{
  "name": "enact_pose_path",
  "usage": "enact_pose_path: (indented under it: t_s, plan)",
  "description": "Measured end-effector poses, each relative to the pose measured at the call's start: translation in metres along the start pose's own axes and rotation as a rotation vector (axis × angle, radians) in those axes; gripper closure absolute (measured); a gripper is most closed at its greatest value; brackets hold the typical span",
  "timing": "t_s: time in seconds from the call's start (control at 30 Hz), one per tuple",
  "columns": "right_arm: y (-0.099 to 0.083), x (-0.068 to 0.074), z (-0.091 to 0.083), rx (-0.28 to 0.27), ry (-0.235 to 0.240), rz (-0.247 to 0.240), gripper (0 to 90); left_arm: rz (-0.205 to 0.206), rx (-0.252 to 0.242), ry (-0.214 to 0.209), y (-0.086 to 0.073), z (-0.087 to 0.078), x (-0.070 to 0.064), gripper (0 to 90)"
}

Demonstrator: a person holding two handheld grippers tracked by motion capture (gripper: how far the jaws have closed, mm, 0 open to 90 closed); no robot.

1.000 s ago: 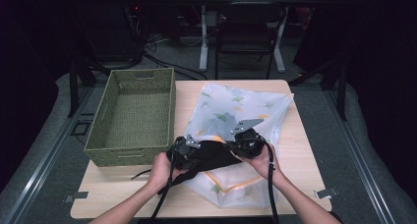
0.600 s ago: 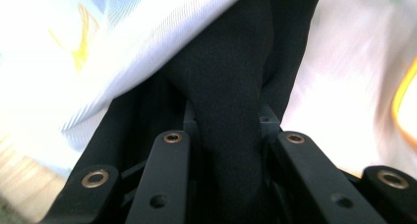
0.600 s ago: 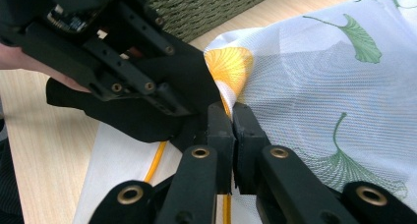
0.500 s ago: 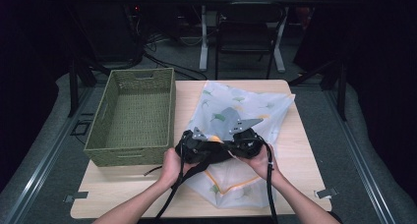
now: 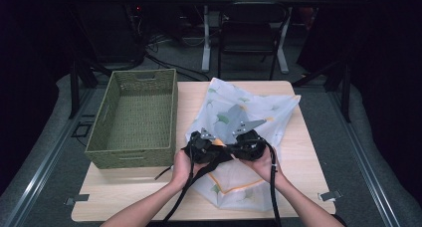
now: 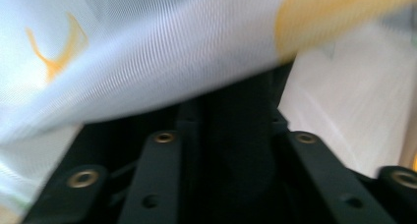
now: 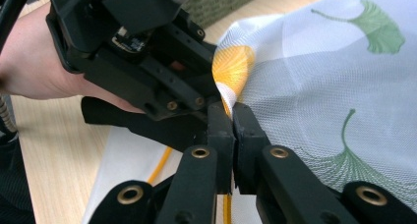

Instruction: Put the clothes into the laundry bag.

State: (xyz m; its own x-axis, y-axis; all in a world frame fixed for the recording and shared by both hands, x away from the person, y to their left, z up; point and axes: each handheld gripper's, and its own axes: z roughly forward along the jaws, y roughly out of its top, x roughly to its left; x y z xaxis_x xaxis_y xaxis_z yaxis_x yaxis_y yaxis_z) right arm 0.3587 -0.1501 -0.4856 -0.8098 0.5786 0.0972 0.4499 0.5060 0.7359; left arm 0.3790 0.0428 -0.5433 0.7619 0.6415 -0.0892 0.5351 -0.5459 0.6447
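Note:
A white mesh cloth (image 5: 249, 107) with green leaf prints and an orange hem lies spread on the wooden table (image 5: 139, 192). Both grippers meet over its middle. In the right gripper view, my right gripper (image 7: 231, 111) is shut on an orange-edged fold of the cloth (image 7: 319, 86). My left gripper (image 7: 214, 94) sits right against that fold, held by a hand. In the left gripper view, the cloth (image 6: 147, 47) drapes over the top and the left gripper's (image 6: 236, 101) jaws stand apart. In the high view, the left gripper (image 5: 211, 146) and right gripper (image 5: 244, 146) nearly touch.
A green woven basket (image 5: 132, 157) stands on the left half of the table, close to the left hand. Bare tabletop runs along the front edge and the right side. Black cables trail from both grippers toward the person. A chair (image 5: 249, 33) stands beyond the table.
The left gripper has moved right across the cloth until it sits beside the right gripper. The right gripper has stayed in place.

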Motion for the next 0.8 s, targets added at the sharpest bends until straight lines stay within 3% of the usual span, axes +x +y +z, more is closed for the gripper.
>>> enact_pose_path:
  t_s: [0.07, 0.1, 0.2, 0.27, 0.37, 0.47, 0.63, 0.8]
  plan:
    - [-0.001, -0.002, 0.001, 0.006, -0.001, 0.006, 88.4, 0.012, 0.008, -0.007, 0.000, -0.003, 0.000, 60.2]
    - [-0.001, -0.003, 0.001, 0.005, -0.003, 0.004, 88.4, 0.026, 0.018, -0.008, 0.000, -0.007, 0.000, 51.5]
    - [-0.001, -0.003, -0.001, -0.003, -0.007, 0.002, 88.4, 0.068, 0.026, 0.001, 0.000, -0.024, -0.003, 35.8]
    - [-0.001, -0.003, -0.002, -0.004, -0.006, 0.001, 88.4, 0.093, 0.018, 0.023, -0.003, -0.037, -0.004, 30.5]
    - [-0.001, -0.003, -0.002, -0.004, -0.006, 0.002, 88.4, 0.099, 0.014, 0.070, -0.014, -0.052, -0.004, 21.3]
    - [0.000, -0.002, -0.001, -0.004, -0.006, 0.000, 88.4, 0.101, 0.042, 0.099, -0.024, -0.055, -0.004, 16.3]
    - [0.001, 0.001, 0.000, -0.004, -0.002, -0.007, 88.4, 0.080, 0.085, 0.076, -0.025, -0.044, 0.004, 13.7]
    - [0.000, 0.000, 0.000, -0.001, 0.004, 0.001, 88.4, 0.043, 0.129, -0.001, -0.027, -0.024, 0.011, 16.6]
